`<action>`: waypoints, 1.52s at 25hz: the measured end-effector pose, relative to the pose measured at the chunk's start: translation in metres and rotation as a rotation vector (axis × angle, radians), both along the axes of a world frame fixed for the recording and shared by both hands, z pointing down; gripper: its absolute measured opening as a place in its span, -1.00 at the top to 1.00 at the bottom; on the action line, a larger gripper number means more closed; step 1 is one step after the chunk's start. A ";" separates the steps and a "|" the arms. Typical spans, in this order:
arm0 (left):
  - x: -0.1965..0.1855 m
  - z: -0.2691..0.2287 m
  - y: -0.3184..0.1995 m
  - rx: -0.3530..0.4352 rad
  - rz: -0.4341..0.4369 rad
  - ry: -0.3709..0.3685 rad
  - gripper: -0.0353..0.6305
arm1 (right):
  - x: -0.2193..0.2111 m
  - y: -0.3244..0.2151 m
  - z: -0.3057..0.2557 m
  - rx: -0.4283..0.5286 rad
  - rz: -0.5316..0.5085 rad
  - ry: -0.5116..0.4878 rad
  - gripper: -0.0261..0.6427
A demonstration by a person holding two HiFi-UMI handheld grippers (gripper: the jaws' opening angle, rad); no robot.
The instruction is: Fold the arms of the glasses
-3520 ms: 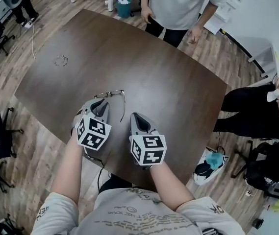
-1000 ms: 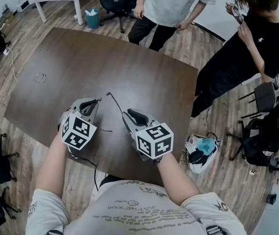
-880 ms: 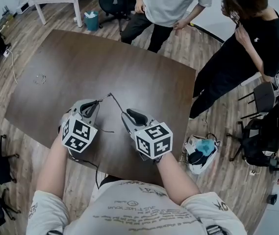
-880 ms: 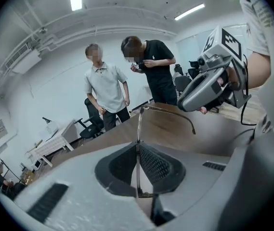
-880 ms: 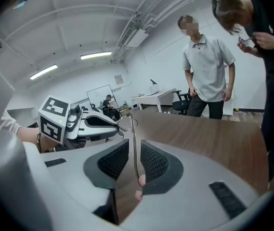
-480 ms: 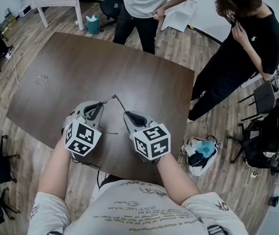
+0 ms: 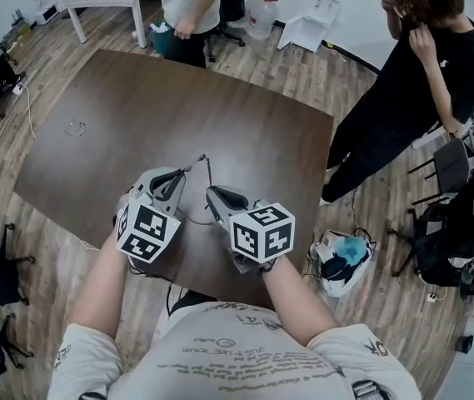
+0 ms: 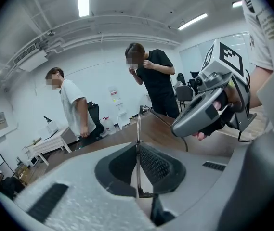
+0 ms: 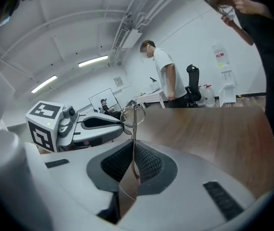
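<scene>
**Both grippers clamped on the glasses' arms**

The glasses [image 7: 201,158] are thin dark wire, and the right gripper view shows their rounded rims [image 9: 133,110]. They sit over the near part of the dark brown, wood-grained table [image 7: 220,98]; whether they touch it cannot be told. The left gripper [image 8: 137,166], a smooth grey shell with ribbed black pads [image 8: 153,165], is pinched on one slim arm, which rises straight out past the jaw tips. The right gripper [image 9: 133,163] is likewise closed on the other arm. In the head view the frame bridges both grippers' tips, peaking just ahead of them.
</scene>
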State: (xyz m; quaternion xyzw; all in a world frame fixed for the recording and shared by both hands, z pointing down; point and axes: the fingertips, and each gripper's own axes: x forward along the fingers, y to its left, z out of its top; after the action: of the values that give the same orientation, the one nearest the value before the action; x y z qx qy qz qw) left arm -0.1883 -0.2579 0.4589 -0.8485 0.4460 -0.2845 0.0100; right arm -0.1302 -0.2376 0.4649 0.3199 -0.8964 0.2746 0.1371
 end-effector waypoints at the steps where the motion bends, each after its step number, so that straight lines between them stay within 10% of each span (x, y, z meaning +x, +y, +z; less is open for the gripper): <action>1: 0.001 0.000 0.001 -0.002 0.000 0.001 0.80 | -0.001 0.001 0.000 -0.011 -0.002 -0.010 0.84; 31: 0.041 -0.011 0.007 -0.082 0.052 0.173 0.80 | -0.007 0.000 -0.009 -0.180 -0.032 -0.269 0.86; 38: 0.035 -0.015 0.004 -0.063 0.013 0.181 0.80 | -0.005 0.000 -0.017 -0.026 -0.044 -0.169 0.80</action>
State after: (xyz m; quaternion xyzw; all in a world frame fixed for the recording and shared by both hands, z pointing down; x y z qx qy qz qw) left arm -0.1535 -0.2536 0.4435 -0.8735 0.4305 -0.2203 -0.0550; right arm -0.1356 -0.2372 0.4478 0.2740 -0.9079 0.3091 0.0710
